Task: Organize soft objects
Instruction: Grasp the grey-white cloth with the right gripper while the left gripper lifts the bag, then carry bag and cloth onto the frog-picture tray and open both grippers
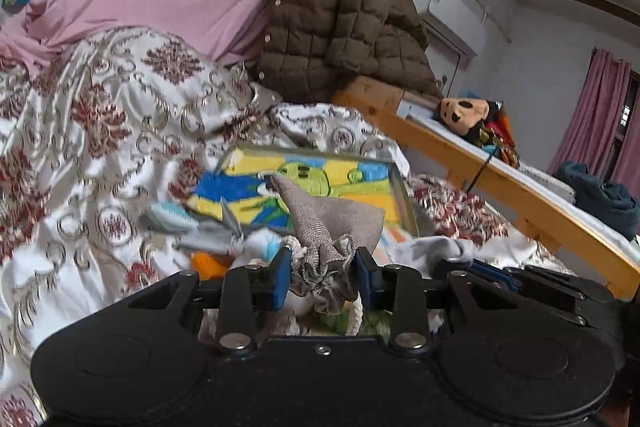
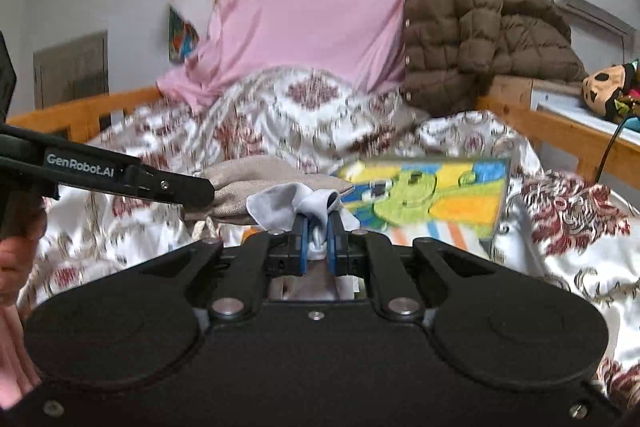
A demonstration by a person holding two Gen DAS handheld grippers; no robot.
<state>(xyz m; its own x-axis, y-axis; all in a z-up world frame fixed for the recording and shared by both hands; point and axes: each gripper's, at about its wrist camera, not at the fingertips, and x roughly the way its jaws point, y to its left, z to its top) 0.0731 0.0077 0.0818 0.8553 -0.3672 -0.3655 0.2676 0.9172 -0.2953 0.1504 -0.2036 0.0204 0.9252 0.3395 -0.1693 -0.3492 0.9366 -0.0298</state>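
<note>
Bed (image 2: 560, 235) under a white quilt with a red pattern takes up most of both views; pink sheet (image 2: 320, 7) hung behind it, brown padded jacket (image 1: 340, 19) draped at the head end, plush toy (image 1: 464, 109) on the side ledge. On the quilt lies a shallow tray (image 1: 404, 203) with a bright cartoon-print lining; its floor looks bare where visible, the near edge is hidden by the grippers. Left gripper (image 1: 323, 277) has its jaws part-way closed on the gathered, frilled neck of a grey cloth pouch (image 1: 332, 215), which stands up above the fingers; a cord hangs below. Cannot tell what, if anything, is in the pouch; mouth appears bunched shut. Right gripper (image 2: 318, 247) is clamped tight on a pale grey sock (image 2: 292, 203), held just in front of the tray and beside the pouch. Small blue and orange items lie on the quilt near the tray, blurred, not identified. Risks, as judged: sock is pinched only by a thin fold and could slip free; pouch neck is squeezed closed, so pushing the sock in would fail unless the mouth is opened; the two grippers sit close and could collide.
</note>
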